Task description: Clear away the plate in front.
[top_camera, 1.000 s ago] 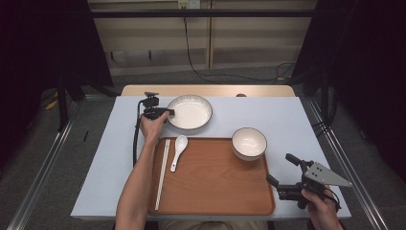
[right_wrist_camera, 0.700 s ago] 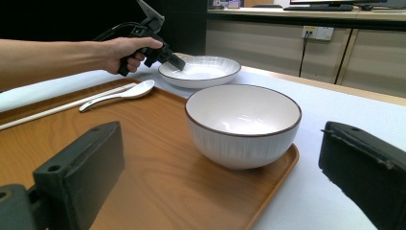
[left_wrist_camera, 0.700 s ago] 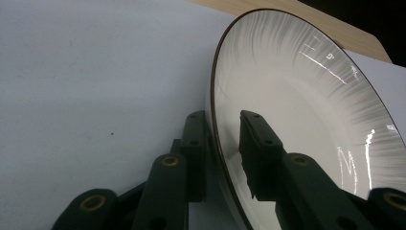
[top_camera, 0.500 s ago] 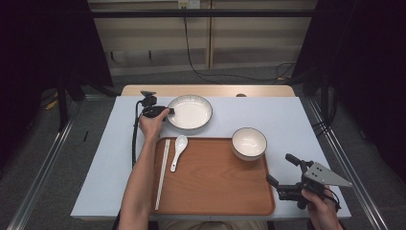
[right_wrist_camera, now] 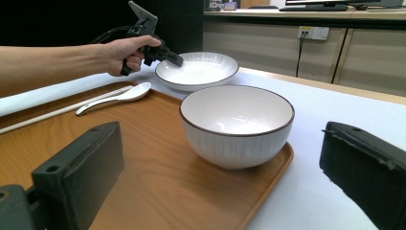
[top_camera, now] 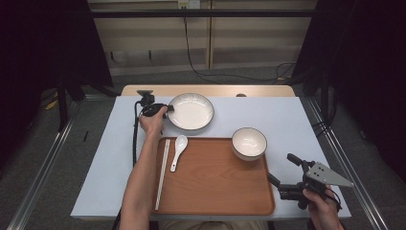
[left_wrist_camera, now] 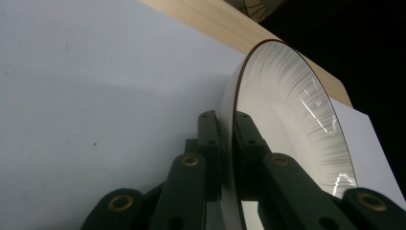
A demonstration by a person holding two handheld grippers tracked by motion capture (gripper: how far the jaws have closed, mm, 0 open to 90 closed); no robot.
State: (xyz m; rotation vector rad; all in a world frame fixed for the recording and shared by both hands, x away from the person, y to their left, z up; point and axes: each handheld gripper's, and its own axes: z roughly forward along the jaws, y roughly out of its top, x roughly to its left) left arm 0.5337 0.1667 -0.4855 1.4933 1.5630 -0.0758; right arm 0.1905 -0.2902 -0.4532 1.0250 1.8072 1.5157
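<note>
Left gripper view: the left hand-held gripper (left_wrist_camera: 227, 143) has just been closing, and its jaws now pinch the plate (left_wrist_camera: 287, 124) rim, so a lift looks ready. The plate sits on the surface (top_camera: 287, 115) just behind the tray (top_camera: 215, 191). The right hand-held gripper (top_camera: 282, 170) gapes empty, right of the tray. Counted: one plate, one bowl (top_camera: 249, 143), one spoon (top_camera: 178, 149), one chopstick pair (top_camera: 163, 172).

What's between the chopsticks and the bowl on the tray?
A white spoon lies just right of the chopsticks; from it to the bowl the wooden tray is bare, seen in the high view.
</note>
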